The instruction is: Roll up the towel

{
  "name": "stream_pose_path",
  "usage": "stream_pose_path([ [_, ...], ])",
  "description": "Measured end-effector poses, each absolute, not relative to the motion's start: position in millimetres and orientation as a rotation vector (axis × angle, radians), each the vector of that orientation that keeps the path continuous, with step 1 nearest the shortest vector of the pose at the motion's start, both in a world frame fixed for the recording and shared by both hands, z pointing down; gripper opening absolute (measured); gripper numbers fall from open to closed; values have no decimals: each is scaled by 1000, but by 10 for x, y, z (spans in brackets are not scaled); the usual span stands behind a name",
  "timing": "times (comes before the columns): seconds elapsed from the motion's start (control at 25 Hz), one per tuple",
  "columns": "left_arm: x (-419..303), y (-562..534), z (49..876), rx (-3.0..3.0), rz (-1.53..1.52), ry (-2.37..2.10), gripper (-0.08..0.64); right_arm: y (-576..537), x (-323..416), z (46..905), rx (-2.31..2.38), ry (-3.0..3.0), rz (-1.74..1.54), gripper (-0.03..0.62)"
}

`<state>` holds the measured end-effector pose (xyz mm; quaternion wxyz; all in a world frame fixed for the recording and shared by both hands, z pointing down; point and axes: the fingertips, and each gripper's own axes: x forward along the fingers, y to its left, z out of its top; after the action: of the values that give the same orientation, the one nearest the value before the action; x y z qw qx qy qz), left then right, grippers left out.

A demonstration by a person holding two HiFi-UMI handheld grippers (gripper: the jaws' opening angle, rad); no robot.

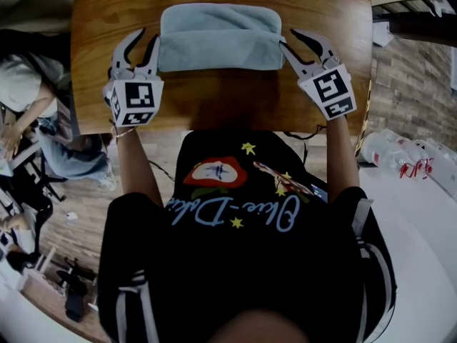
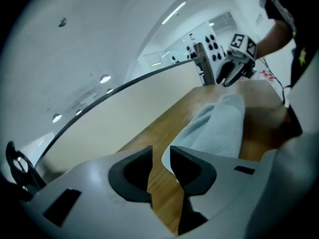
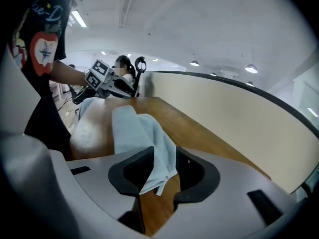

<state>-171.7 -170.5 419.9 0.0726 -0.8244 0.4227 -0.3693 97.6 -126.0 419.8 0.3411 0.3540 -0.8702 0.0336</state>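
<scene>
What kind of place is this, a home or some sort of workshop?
Probably a shared workroom or lab rather than a home. A plain wooden table holds only a towel, recessed ceiling lights dot a wide white ceiling, and another person is busy close by.

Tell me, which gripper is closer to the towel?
Right. The right gripper has a corner of the towel between its open jaws; the left gripper sits just beside the towel's other end, table showing between its jaws.
</scene>
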Motion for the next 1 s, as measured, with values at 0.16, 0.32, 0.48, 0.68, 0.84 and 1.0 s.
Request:
stream_pose_path([
  [0.16, -1587, -1244, 4300, -2385, -1271, 925, 89, -798, 786, 4270, 673, -2262, -22, 106],
  [0.32, -1652, -891, 4764, -2329, -1464, 741, 91, -502, 654, 4646, 473, -2139, -108, 134],
  [0.48, -1669, -913, 5011, -2254, -1496, 781, 101, -542, 692, 4964, 422, -2029, -144, 155],
  [0.68, -1625, -962, 5026, -2240, -1490, 778, 95, -606, 690, 4968, 432, -2039, -104, 67],
  [0.84, -1681, -786, 4993, -2344, -1502, 687, 66, -434, 668, 4884, 389, -2108, 2, 54],
  [1.0, -1723, -538, 4864, -2492, -1522, 583, 63, -181, 640, 4737, 346, -2196, 177, 54],
])
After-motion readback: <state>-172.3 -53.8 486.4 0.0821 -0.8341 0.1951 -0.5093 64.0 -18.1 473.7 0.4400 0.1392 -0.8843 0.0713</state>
